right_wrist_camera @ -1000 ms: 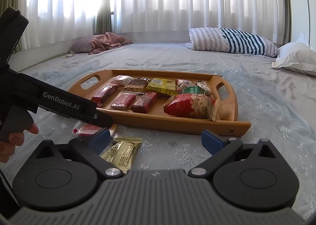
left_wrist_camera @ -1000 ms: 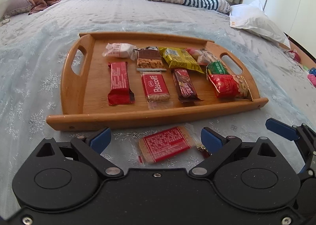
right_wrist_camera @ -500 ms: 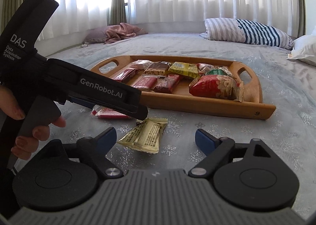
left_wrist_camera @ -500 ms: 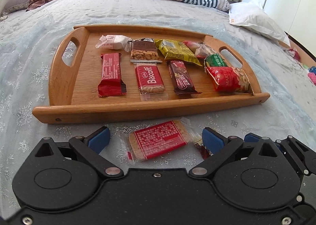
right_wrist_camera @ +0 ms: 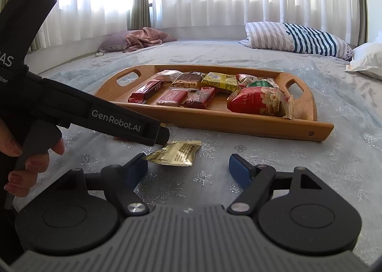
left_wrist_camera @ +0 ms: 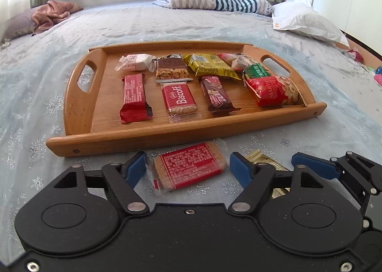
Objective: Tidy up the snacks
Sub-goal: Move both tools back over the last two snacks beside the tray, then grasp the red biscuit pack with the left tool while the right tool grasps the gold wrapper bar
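My left hand-held gripper point(left_wrist_camera: 187, 170) has just been closing around a red-labelled biscuit packet point(left_wrist_camera: 189, 168) on the bed point(left_wrist_camera: 28, 76), beside the wooden tray's point(left_wrist_camera: 78, 102) near edge; its pads are not yet touching. My right hand-held gripper point(right_wrist_camera: 188, 168) has also been narrowing, still open, with a gold snack packet point(right_wrist_camera: 175, 156) just ahead.

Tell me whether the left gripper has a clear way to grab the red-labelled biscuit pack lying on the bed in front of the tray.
Probably yes. The biscuit pack lies flat between the left gripper fingers, which have just been closing without pressing it yet. Nothing covers it; the tray sits just beyond.
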A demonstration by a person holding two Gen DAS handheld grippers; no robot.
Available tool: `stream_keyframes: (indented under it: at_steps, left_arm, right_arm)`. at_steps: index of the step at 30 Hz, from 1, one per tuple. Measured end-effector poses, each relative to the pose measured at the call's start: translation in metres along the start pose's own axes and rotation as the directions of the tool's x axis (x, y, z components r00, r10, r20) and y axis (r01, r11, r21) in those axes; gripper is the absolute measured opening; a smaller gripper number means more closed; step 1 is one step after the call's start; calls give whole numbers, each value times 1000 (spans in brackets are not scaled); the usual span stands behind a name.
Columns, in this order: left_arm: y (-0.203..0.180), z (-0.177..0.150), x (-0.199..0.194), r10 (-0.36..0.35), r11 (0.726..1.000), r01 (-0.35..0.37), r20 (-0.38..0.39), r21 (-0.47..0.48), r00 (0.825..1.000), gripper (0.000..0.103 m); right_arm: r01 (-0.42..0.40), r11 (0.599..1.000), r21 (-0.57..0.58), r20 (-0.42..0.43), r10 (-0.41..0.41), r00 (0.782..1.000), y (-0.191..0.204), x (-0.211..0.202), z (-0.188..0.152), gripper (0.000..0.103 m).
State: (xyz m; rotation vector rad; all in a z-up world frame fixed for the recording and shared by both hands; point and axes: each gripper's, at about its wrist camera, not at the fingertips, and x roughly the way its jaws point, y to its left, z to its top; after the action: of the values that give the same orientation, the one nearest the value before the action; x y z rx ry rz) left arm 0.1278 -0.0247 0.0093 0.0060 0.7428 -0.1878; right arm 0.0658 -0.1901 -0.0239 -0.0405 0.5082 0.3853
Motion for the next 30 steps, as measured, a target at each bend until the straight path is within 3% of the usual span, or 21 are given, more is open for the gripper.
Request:
stream_keyframes:
  at_steps: [10,21,30]
  left_arm:
    - [-6,-2,-10,-49,998,48,5,32,999,67]
    - [-1,-1,-21,-23,999,22,23,48,999,67]
    - [1,-1,-21,-15,999,15,18,43,1000,67]
  right_arm:
    - [3,1000,4,2,-3,1000,0,0,0,82]
    - [26,999,21,15,-27,1000,1,-6,2,45]
    - [41,998,48,24,-42,999,-1,-7,3,36]
